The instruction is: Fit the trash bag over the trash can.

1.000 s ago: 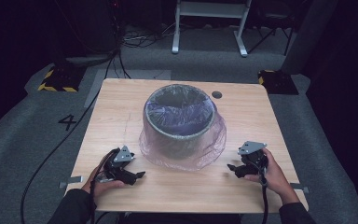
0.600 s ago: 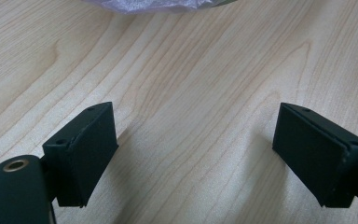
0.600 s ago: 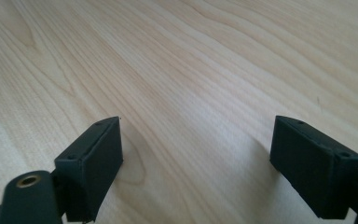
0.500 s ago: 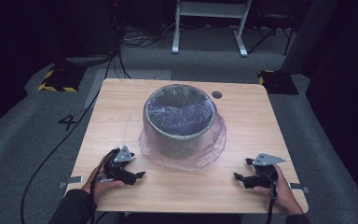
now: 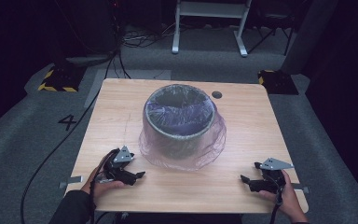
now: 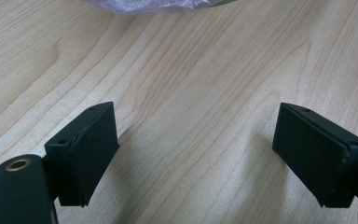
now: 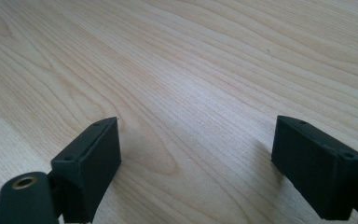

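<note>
A round grey bin (image 5: 179, 122) stands in the middle of the wooden table (image 5: 242, 116), a little toward the far edge, lined with a clear purplish plastic bag (image 5: 182, 151) that folds over the rim and billows out around the base onto the tabletop. Down at the near left corner, the left gripper (image 5: 137, 176) rests low over the wood in the person's left hand (image 5: 103, 183), its jaws spread wide with nothing between them, pointing across toward the right. In the left gripper view there is bare wood grain between the two black pads (image 6: 91, 154) and a sliver of the bag's edge (image 6: 154, 4) at the top, near but apart. Over at the near right corner, the right gripper (image 5: 248, 179) sits in the right hand (image 5: 286, 198), well apart from the bin, its jaws likewise released and empty. The right gripper view has plain tabletop (image 7: 205, 70) between its pads (image 7: 95, 161).
</note>
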### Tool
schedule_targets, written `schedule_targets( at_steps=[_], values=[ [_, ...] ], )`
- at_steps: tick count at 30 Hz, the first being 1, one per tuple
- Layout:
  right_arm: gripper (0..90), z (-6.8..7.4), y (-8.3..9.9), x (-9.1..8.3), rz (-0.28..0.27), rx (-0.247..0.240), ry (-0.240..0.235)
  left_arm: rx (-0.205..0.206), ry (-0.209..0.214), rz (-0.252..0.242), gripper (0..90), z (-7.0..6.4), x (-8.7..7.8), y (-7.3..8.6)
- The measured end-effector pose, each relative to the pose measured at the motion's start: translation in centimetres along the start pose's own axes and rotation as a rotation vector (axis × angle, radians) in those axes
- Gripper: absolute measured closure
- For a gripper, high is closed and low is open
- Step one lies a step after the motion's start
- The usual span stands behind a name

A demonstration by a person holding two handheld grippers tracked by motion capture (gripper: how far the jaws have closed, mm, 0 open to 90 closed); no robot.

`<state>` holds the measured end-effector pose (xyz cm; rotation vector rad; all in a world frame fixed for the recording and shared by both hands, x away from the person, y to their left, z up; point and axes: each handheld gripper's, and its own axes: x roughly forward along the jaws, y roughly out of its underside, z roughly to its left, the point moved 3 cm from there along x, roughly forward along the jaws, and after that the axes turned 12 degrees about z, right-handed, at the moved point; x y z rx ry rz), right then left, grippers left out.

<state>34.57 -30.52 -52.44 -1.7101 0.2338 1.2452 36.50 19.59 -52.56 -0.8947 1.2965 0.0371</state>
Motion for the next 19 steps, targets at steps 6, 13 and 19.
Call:
schedule_targets(
  at_steps=[6,13,19],
  values=[
    [14.5,-0.09,-0.08,0.07,0.000,0.000,0.000,-0.002,0.002,-0.001,13.5,-0.01,0.01,0.00],
    [14.5,-0.11,-0.09,0.08,0.001,0.000,-0.001,-0.001,0.006,-0.001,13.4,0.01,0.02,-0.02],
    [14.5,-0.11,-0.09,0.08,0.001,0.000,0.000,0.001,0.006,0.001,13.2,0.04,0.03,-0.05]
  ],
)
